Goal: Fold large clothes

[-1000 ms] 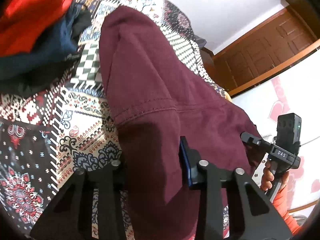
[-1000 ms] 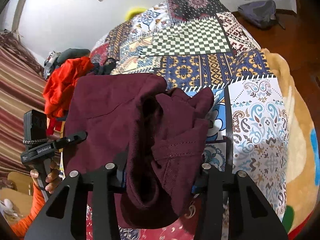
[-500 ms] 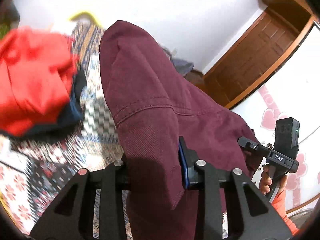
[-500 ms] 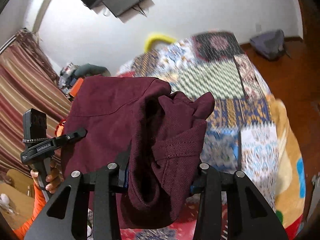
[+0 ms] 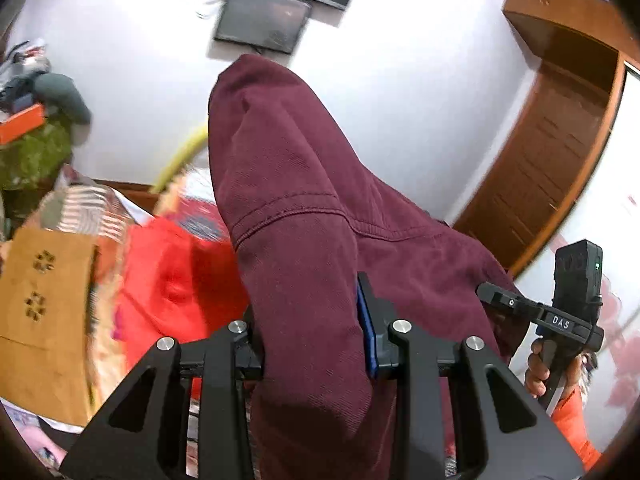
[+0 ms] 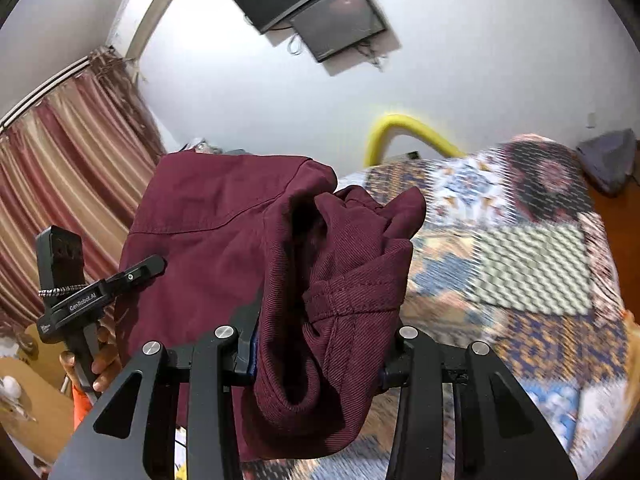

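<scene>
A maroon garment hangs between both grippers, lifted off the bed. My left gripper is shut on a thick fold of it. My right gripper is shut on another bunched corner of the maroon garment. The right gripper's handle shows at the right of the left wrist view; the left gripper's handle shows at the left of the right wrist view. The fingertips are buried in cloth.
A patchwork-covered bed lies below right. A red garment lies on the bed at left. A wall TV, a striped curtain, a wooden door and a yellow hoop surround the bed.
Both grippers have risen and tilted up with the maroon garment; the views now show the wall and TV instead of mostly the bed.
</scene>
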Demonstrator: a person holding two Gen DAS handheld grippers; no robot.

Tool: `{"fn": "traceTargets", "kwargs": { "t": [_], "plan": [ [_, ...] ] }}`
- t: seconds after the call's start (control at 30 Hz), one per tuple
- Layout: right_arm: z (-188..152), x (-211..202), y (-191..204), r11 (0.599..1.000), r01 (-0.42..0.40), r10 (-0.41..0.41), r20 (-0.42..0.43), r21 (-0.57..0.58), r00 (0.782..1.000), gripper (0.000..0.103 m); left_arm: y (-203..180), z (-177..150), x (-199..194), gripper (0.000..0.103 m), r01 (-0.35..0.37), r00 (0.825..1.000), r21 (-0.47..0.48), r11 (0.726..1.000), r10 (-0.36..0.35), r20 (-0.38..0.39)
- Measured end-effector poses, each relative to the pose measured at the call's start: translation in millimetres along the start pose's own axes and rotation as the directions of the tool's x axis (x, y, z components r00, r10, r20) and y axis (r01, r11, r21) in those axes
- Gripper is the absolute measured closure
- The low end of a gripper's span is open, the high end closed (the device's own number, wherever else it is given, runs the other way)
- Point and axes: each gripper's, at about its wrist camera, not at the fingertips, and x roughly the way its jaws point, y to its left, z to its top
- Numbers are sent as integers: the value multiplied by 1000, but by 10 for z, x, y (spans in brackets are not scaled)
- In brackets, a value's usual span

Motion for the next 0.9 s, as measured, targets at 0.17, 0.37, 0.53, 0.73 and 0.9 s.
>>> {"fn": "traceTargets", "kwargs": {
  "t": [0.17, 0.37, 0.53, 0.73, 0.9],
  "plan": [
    [125, 659, 220, 1000, -11, 11, -19, -15, 1000, 67, 782, 201, 183, 70, -15, 1000, -69, 998, 14, -8],
    [-41, 1368, 37, 999, 2, 2, -97, 35, 995, 66, 1557, 141, 740, 70, -23, 996, -159, 987, 9, -90],
    [-321, 1872, -341, 996, 48, -36, -155, 72, 987, 62, 1947, -199, 1218, 55, -81, 983, -167, 983, 52, -174],
    [-269, 1797, -349, 994, 61, -45, -177, 88, 983, 55, 1960, -250, 1241, 42, -100, 983, -152, 983, 74, -170],
    [-300, 1645, -73, 983, 182, -183, -182, -23, 966, 49, 1807, -244, 1072, 42, -182, 973, -141, 973, 158, -166]
  ]
}}
